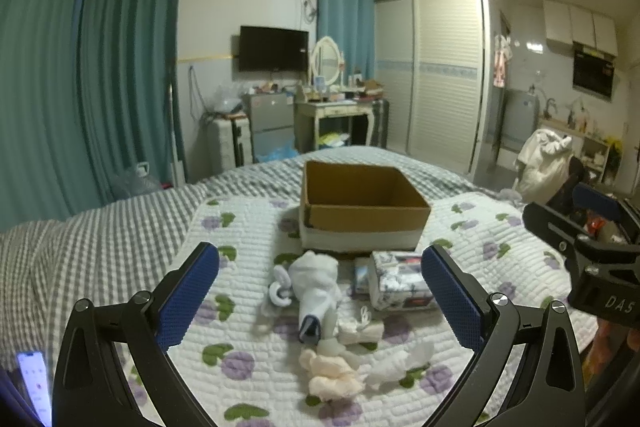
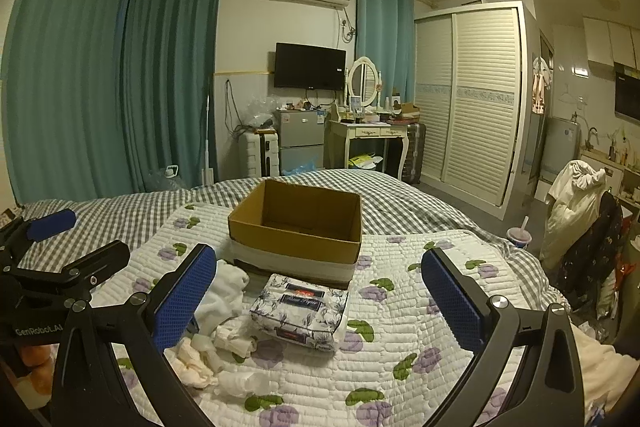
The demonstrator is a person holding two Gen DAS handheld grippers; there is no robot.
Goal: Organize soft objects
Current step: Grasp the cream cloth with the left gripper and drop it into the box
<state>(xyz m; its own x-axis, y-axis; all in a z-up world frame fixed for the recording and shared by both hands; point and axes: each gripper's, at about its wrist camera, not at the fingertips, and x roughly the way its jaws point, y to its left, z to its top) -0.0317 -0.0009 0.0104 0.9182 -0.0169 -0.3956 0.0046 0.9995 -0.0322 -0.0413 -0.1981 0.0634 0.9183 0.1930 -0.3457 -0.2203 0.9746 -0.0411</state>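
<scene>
An open, empty cardboard box [image 1: 362, 211] [image 2: 298, 223] stands on a floral quilt [image 1: 248, 307] on the bed. In front of it lie a tissue pack [image 1: 400, 281] [image 2: 300, 311], a white sock bundle [image 1: 314, 285] [image 2: 220, 291], a small grey plush [image 1: 278, 291], a peach cloth [image 1: 330, 375] [image 2: 192, 357] and crumpled white pieces [image 1: 400, 359] [image 2: 236, 339]. My left gripper [image 1: 320, 293] is open and empty above the pile. My right gripper [image 2: 320, 293] is open and empty above the tissue pack. The right gripper also shows in the left wrist view [image 1: 588, 239], the left gripper in the right wrist view [image 2: 52, 251].
A grey checked bedspread [image 1: 100, 239] lies under the quilt. A phone [image 1: 36, 383] lies at the bed's left edge. Beyond the bed are a fridge [image 2: 300, 143], a dressing table [image 2: 372, 135], a wardrobe [image 2: 472, 99] and a chair with clothes [image 2: 580, 211].
</scene>
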